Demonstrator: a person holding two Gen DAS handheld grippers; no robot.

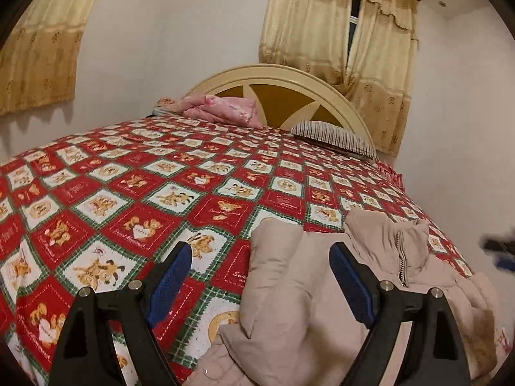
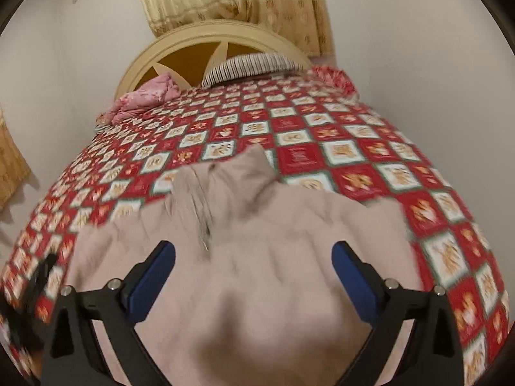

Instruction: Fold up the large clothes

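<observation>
A beige padded jacket (image 1: 322, 289) is spread in a rumpled heap on the near part of a bed covered by a red, white and green bedspread (image 1: 135, 180) printed with teddy bears. In the left wrist view, one sleeve (image 1: 273, 263) is seen lying between the blue pads of the left gripper (image 1: 260, 257), whose fingers are held wide apart and grip nothing; whether the pads touch the cloth cannot be told. The zipper (image 1: 400, 257) and the raised collar (image 1: 415, 234) are seen to the right of that gripper. At the right edge of the same view a dark, blurred shape is visible, probably the other tool, though this cannot be told for certain. In the right wrist view, which is blurred, the jacket (image 2: 257, 257) fills the lower middle, and the right gripper (image 2: 254, 257) is held over it with its fingers spread wide and nothing between them gripped. At the far end of the bed a cream arched headboard (image 1: 289, 80) is seen, with a crumpled pink blanket (image 1: 222, 107) and a striped pillow (image 1: 334, 136) lying before it. Yellow curtains (image 1: 334, 32) are hung on the wall behind.
</observation>
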